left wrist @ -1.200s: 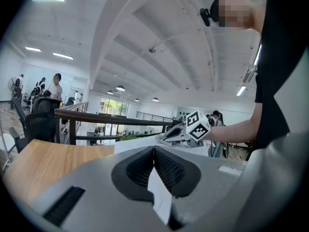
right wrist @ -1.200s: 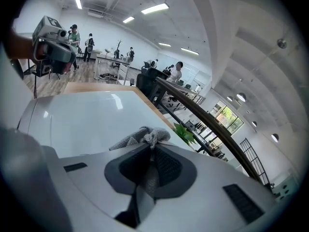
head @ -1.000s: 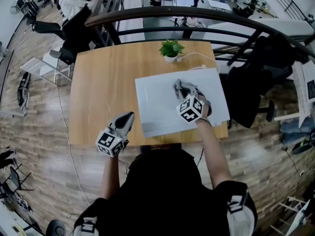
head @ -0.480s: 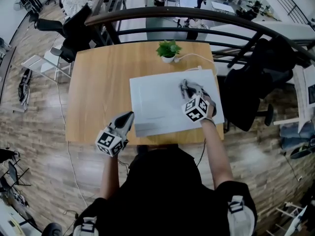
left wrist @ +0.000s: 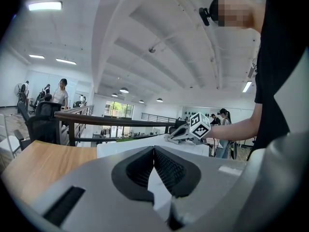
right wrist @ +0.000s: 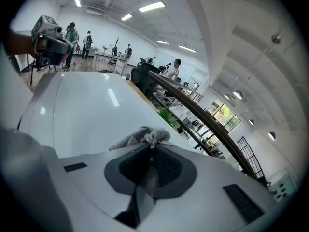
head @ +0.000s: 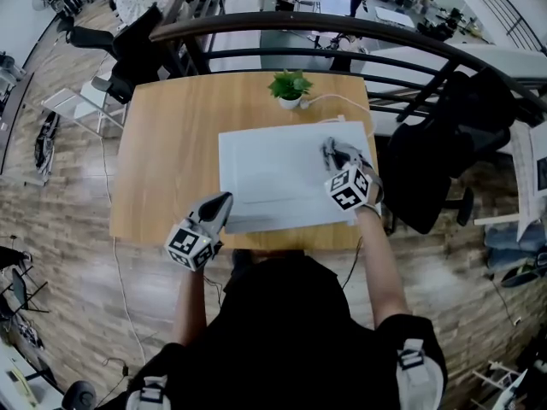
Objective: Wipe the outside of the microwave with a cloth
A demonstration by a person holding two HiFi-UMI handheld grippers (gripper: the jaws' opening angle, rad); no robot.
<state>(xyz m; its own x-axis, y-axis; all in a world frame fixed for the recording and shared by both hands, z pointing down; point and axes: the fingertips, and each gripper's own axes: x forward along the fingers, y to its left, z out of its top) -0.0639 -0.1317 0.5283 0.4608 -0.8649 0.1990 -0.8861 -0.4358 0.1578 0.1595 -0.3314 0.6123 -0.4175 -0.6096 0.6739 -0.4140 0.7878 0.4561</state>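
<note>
Since a second ago, we are carrying our right gripper (head: 337, 157) and its grey cloth (head: 329, 147) from the middle of the microwave (head: 265, 178) top toward its right edge, while our left gripper (head: 224, 200) is still hanging at the table's front edge. We are working at a wooden table (head: 162, 161). A small potted plant (head: 289, 86) is standing behind the microwave, and a white cable (head: 335, 98) is curving beside it. A dark curved railing (head: 342, 31) is closing off the far side. A black office chair (head: 427, 165) is crowding the table's right end, just beside our right arm. The microwave is showing us a plain, glossy white top, lying over the right half of the table. We are pinching the cloth, bunched and crumpled, between the right jaws and pressing it onto that top near the rear right corner. We are keeping the left jaws together with nothing between them, off the microwave.
</note>
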